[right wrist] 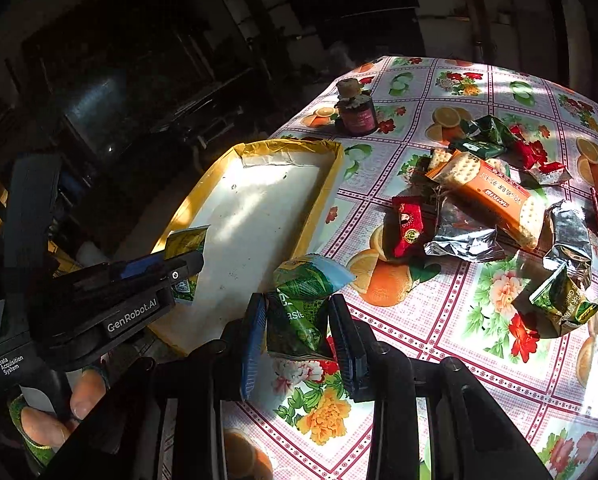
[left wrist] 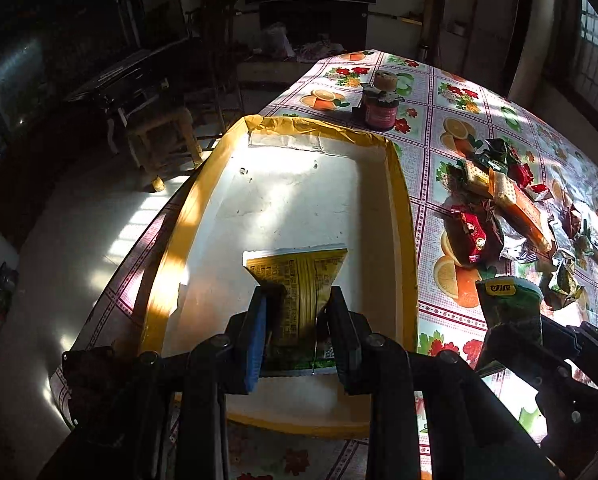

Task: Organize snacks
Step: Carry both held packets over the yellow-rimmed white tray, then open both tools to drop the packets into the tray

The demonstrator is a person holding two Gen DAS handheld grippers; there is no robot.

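I read the step as delivery to the tray; my left gripper pinches a yellow-green packet above the tray floor, and my right gripper pinches a green packet just beside the tray's right wall; next, I judge, each lowers inside and lets go; right of the tray, loose snacks lie on the floral tablecloth; behind the tray, a small jar; room dim, sunlit patches.
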